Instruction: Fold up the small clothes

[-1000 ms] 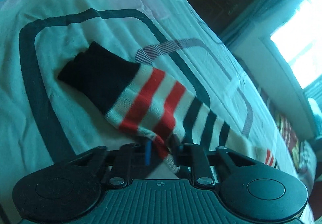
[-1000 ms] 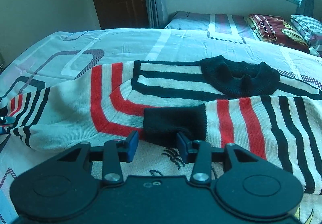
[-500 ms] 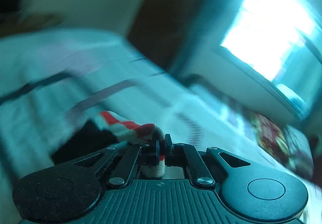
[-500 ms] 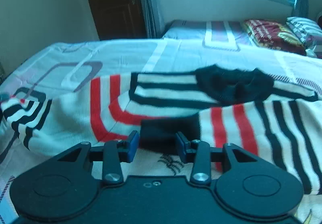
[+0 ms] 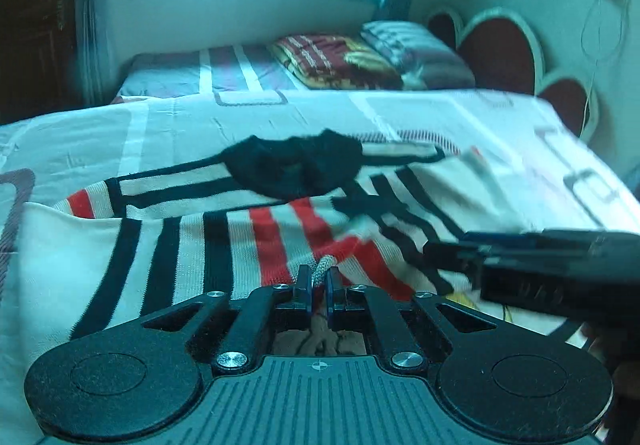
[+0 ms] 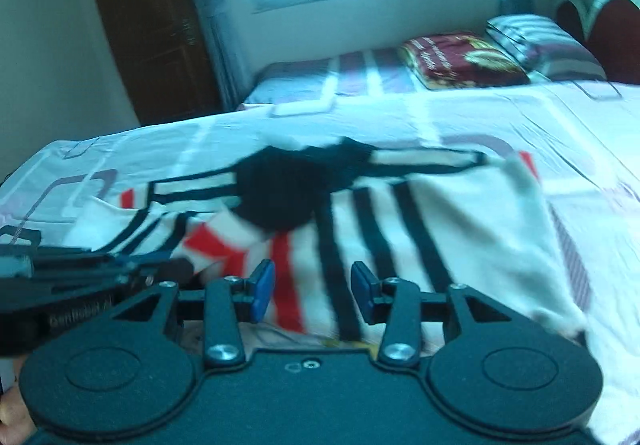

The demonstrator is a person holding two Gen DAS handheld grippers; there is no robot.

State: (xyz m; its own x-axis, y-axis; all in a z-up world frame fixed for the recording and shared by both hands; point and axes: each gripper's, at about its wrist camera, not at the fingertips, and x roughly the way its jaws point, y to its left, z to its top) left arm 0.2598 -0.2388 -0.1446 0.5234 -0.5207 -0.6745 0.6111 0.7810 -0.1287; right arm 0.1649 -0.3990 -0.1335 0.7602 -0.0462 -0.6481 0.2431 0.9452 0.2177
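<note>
Left gripper (image 5: 318, 279), seen from its own wrist camera, is clamped on a bunched fold of the striped sweater's sleeve (image 5: 325, 265). A second ago this sleeve lay stretched out flat on the bedsheet (image 5: 168, 125) and the jaws were around it; now it is carried over the sweater's body (image 5: 180, 245), so the sleeve fold seems almost done and a release looks near. Ahead of the gripper is the black collar (image 5: 294, 169). On the right the other gripper comes in from the side, very close, so there is little room there.

Right gripper (image 6: 312, 291), in its own view, stands with jaws apart, and they have opened a little more just now. The black cuff that was between the pads a second ago is no longer seen there; only flat striped knit lies below them. The sweater's right edge (image 6: 552, 257) is to the right, with free bedsheet (image 6: 580, 125) beyond it. The left gripper crowds the left side.
</note>
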